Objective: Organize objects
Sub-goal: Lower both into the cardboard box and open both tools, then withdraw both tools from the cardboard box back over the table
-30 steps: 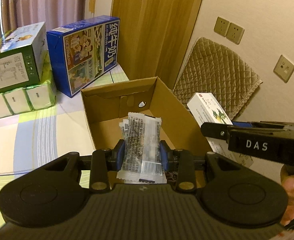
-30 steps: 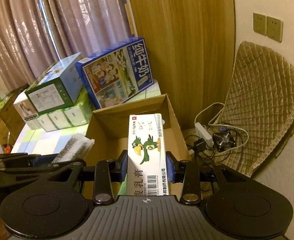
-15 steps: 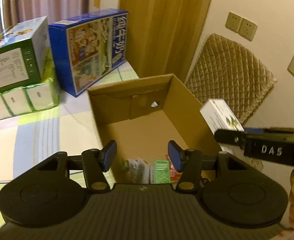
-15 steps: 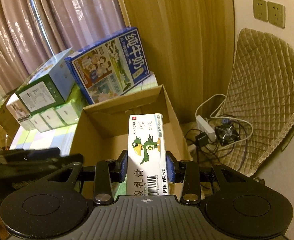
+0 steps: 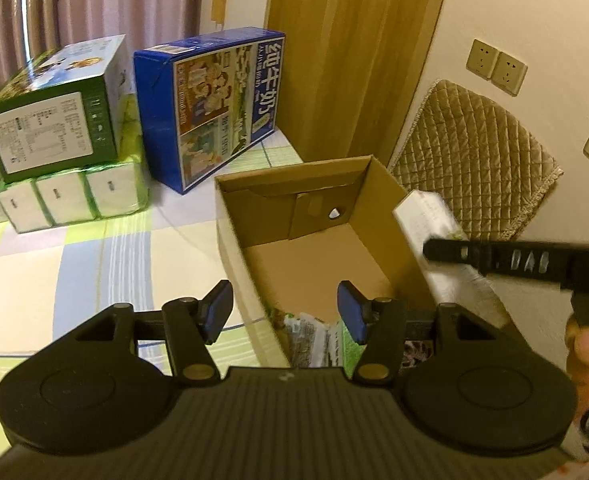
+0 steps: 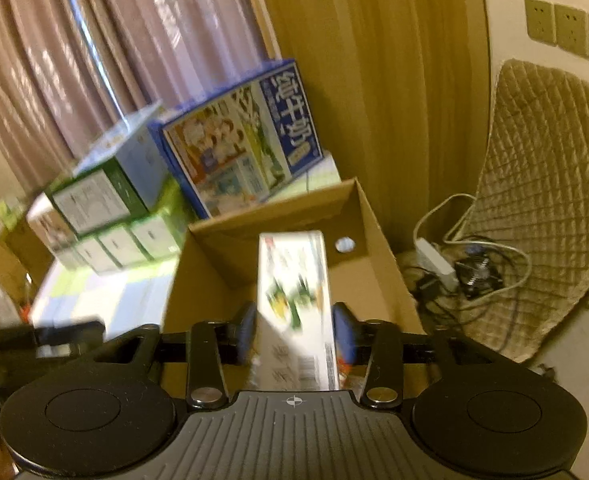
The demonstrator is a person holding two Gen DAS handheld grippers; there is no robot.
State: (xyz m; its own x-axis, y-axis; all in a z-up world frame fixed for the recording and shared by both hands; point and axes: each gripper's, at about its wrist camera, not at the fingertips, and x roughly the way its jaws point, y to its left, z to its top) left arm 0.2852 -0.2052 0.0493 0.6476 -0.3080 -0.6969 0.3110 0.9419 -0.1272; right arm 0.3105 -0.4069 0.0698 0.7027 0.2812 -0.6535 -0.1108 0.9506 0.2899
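An open cardboard box [image 5: 294,172] stands on the checked mat. My left gripper [image 5: 284,304] is open and holds nothing; it hovers over the box's near left wall. Several packets [image 5: 310,336] lie at the near end of the box floor, partly hidden by the gripper body. My right gripper [image 6: 294,320] is shut on a white carton with a green bird print [image 6: 294,272], held over the cardboard box [image 6: 374,240], and its view is motion-blurred. In the left wrist view that white carton [image 5: 426,220] hangs over the box's right wall, with a hand at the right edge.
A blue milk carton [image 5: 222,108], a green box [image 5: 54,120] and tissue packs [image 5: 70,196] stand behind the box on the left. A quilted cushion [image 5: 474,160] leans on the wall at right. A power strip and cables [image 6: 434,264] lie on the floor.
My left gripper opened and dropped the clear snack packet into the cardboard box, then drew back to the left. My right gripper carried the white carton further over the box.
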